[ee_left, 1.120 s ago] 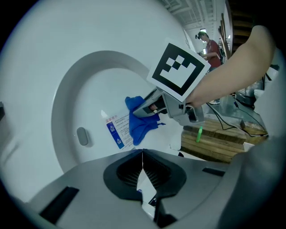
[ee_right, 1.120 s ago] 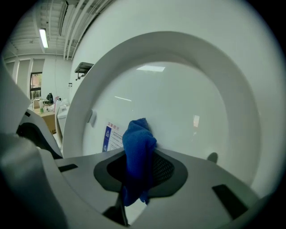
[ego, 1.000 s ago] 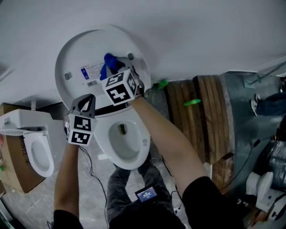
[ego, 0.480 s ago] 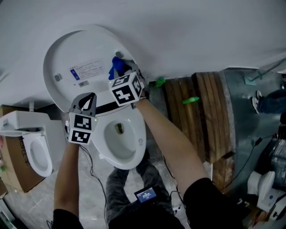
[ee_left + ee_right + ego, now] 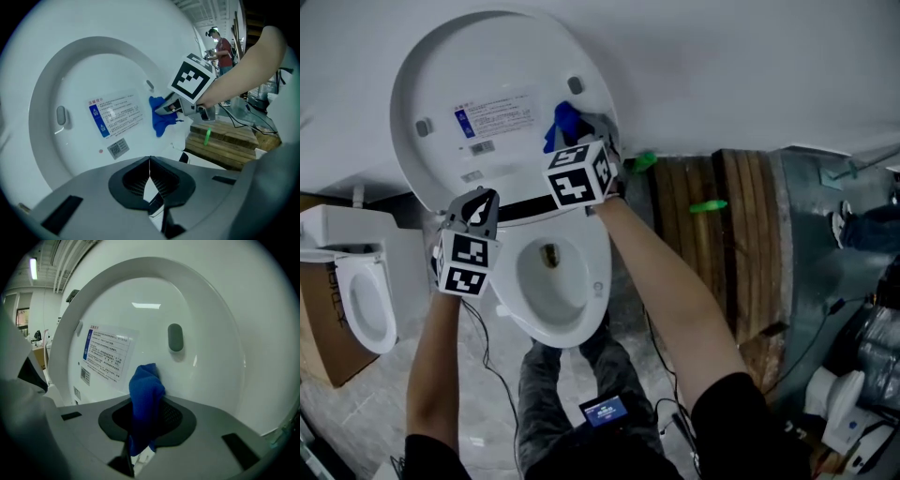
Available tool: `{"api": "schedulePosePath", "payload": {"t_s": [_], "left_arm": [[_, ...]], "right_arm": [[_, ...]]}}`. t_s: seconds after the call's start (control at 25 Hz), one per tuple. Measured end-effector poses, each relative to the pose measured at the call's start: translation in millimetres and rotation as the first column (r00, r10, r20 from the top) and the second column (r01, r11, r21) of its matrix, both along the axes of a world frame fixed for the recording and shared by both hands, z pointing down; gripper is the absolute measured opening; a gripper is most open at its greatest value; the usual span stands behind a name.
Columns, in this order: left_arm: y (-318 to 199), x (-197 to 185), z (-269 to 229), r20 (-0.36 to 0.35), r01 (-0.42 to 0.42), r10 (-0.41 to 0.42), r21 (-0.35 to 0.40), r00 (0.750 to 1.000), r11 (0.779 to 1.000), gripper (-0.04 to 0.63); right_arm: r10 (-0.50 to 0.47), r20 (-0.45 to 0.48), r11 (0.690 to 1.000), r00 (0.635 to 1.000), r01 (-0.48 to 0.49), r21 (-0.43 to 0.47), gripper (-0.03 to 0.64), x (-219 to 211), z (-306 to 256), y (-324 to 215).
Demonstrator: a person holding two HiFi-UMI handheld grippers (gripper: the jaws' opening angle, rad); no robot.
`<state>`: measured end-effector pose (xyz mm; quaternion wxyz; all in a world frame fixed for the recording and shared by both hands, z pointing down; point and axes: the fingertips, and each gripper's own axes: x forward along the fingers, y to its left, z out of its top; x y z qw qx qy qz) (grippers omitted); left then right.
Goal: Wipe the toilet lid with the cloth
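The white toilet lid (image 5: 431, 75) stands raised, its inner face with a printed label (image 5: 492, 117) turned toward me. A blue cloth (image 5: 563, 123) is pressed to the lid's lower right part, just below a grey bumper (image 5: 575, 86). My right gripper (image 5: 577, 134) is shut on it; in the right gripper view the blue cloth (image 5: 146, 389) sticks up from the right gripper (image 5: 142, 423) and touches the lid (image 5: 201, 315). My left gripper (image 5: 478, 202) is shut and holds nothing, hanging near the lid's lower left edge; the left gripper (image 5: 150, 162) faces the lid (image 5: 70, 79).
The open toilet bowl (image 5: 511, 305) lies below my hands. Another white toilet (image 5: 356, 305) and a cardboard box (image 5: 319, 352) stand at the left. At the right is a wooden pallet (image 5: 722, 253) with a green object (image 5: 705, 205). A person (image 5: 224, 47) stands far off.
My right gripper has slid the cloth down and to the right across the lid, from beside the grey bumper to below it. The left gripper has sunk a little.
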<state>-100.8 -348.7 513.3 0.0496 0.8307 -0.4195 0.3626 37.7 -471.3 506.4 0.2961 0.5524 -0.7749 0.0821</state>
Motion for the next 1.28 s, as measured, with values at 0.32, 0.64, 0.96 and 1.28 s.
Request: {"api": "schedulePosePath", "payload": {"t_s": [0.32, 0.64, 0.96, 1.28], "left_arm": [[12, -43, 36, -0.005, 0.024, -0.024, -0.022, 1.000, 0.999, 0.012], [21, -78, 43, -0.021, 0.047, -0.047, -0.022, 0.999, 0.999, 0.012], [32, -115, 52, -0.034, 0.068, -0.069, -0.025, 0.997, 0.997, 0.012], [40, -145, 67, -0.042, 0.096, -0.097, -0.038, 0.994, 0.995, 0.012]], "right_arm": [[-0.037, -0.019, 0.999, 0.999, 0.038, 0.016, 0.091, -48, 22, 10], [-0.086, -0.001, 0.996, 0.996, 0.086, 0.002, 0.091, -117, 41, 23], [-0.203, 0.034, 0.979, 0.979, 0.203, -0.007, 0.091, -213, 62, 43], [-0.336, 0.052, 0.941, 0.940, 0.338, -0.031, 0.091, -280, 88, 62]]}}
